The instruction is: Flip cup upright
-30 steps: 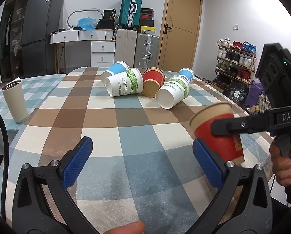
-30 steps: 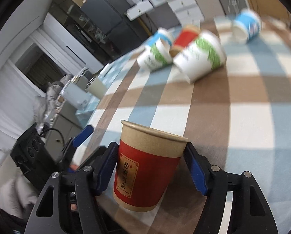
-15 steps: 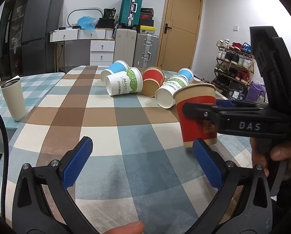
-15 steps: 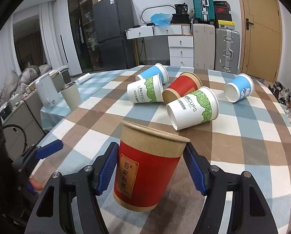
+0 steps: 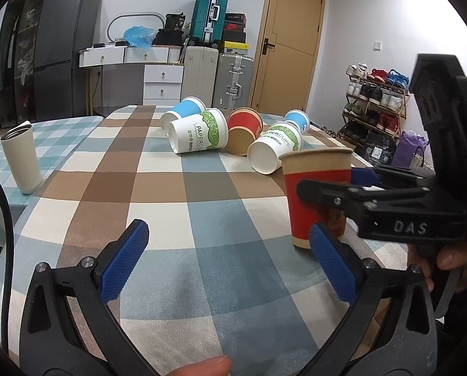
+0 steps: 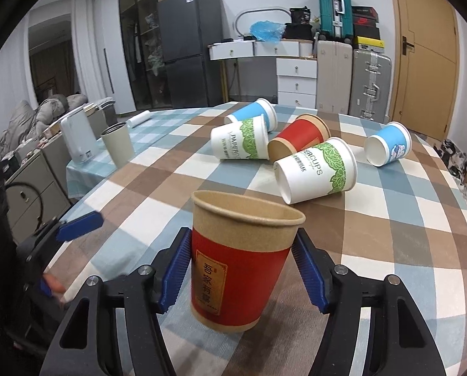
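Right wrist: red cup (image 6: 238, 266) upright, mouth up, in right gripper (image 6: 242, 269).

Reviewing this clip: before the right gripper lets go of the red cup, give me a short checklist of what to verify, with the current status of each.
1. Red cup upright, mouth up: ok.
2. Cup base on the checked tablecloth: seems down in the left wrist view; full contact cannot tell.
3. Right gripper grip: pads on both sides of the cup at mid-height: ok.
4. Left gripper out of the way: open, empty, beside the cup: ok.
5. Space around the cup: the nearest lying white cup with green leaves is apart from it: ok.
6. Distance of the cup from the table edge: cannot tell.
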Available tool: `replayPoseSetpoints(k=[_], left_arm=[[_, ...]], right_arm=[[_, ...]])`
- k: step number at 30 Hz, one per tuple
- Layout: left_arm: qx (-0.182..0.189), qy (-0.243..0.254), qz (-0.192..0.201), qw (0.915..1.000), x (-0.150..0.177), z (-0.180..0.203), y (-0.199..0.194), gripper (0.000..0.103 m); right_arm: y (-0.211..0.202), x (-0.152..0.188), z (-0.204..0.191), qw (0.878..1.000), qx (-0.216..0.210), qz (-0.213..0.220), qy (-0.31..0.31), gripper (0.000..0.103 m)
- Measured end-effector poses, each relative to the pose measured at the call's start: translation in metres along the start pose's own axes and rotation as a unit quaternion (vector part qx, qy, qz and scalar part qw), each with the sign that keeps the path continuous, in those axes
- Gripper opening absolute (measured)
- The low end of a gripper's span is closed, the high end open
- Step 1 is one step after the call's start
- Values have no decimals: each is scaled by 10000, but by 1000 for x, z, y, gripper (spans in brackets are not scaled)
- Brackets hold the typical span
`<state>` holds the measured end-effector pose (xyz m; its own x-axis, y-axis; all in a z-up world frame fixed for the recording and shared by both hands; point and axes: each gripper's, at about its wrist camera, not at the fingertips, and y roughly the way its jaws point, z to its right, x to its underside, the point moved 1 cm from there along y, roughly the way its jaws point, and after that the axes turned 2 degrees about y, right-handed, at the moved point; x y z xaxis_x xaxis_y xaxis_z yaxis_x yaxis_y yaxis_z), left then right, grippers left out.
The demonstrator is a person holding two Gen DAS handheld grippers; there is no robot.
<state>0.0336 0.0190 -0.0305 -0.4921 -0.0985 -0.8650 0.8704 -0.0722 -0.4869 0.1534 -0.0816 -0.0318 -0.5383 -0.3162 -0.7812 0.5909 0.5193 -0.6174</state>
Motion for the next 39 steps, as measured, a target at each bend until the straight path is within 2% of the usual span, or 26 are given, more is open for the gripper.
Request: replayPoseSetpoints(k=[10,20,23,25,30,35,39], left_arm=[[70,-16,83,9999,-1,2,-2,102],[70,-22,91,9999,-1,1,-3,102],[63,-28,129,9999,-1,1,-3,102],[43,-37,193,9998,-2,1,-6,102],[2,94,359,9993,-5,9,-10,102],[156,160,637,9977,-8,21,-15,102],[222,202,712,9970,-7,26,-18,102]], right_arm=[[-21,26,-5,9990,-102,227,-372,65],[-21,37,-10,9983,-201,209,-502,66],[-24,37,-8,9982,-187,244,-515,75],[-30,37,-4,9979,-268,333,-491,89],[-55,41,8,9946,-585,794,-335,102],[-80,47,20,9871,-710,1416,-246,103],[-86,51,29,9855,-700,1533,-199,103]])
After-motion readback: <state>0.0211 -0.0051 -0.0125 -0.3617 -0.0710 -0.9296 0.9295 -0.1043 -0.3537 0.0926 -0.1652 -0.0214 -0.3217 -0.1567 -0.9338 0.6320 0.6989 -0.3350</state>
